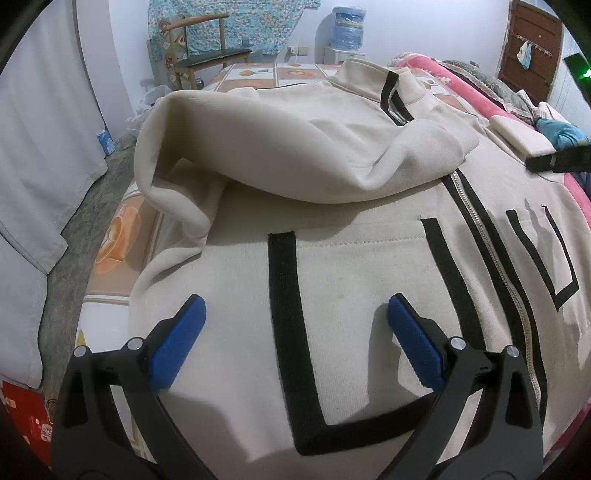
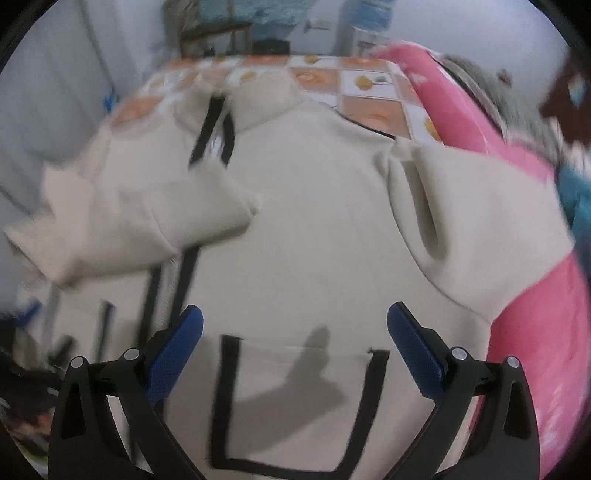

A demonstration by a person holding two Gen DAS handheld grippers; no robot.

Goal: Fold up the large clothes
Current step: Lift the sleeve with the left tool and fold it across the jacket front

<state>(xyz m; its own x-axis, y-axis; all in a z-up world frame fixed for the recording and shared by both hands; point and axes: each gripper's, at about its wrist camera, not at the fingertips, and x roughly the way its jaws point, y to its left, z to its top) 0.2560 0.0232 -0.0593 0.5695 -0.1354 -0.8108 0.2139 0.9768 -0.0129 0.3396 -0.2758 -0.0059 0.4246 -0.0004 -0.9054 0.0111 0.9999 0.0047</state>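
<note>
A cream zip-up jacket (image 1: 351,266) with black trim lies front-up on the bed. Its left sleeve (image 1: 280,162) is folded across the chest. My left gripper (image 1: 295,310) is open and empty above the left pocket's black outline (image 1: 291,325). In the blurred right wrist view the same jacket (image 2: 314,229) fills the frame, with the folded sleeve cuff (image 2: 147,221) at left and the right sleeve (image 2: 472,206) bunched at right. My right gripper (image 2: 295,317) is open and empty over the right pocket (image 2: 295,402). The right gripper's tip (image 1: 554,160) shows at the left view's right edge.
The bed has an orange-and-white patterned sheet (image 1: 118,236). A pink blanket (image 2: 532,332) runs along the jacket's right side. A wooden chair (image 1: 207,48) and a water dispenser (image 1: 347,33) stand by the far wall. A grey curtain (image 1: 40,147) hangs at left.
</note>
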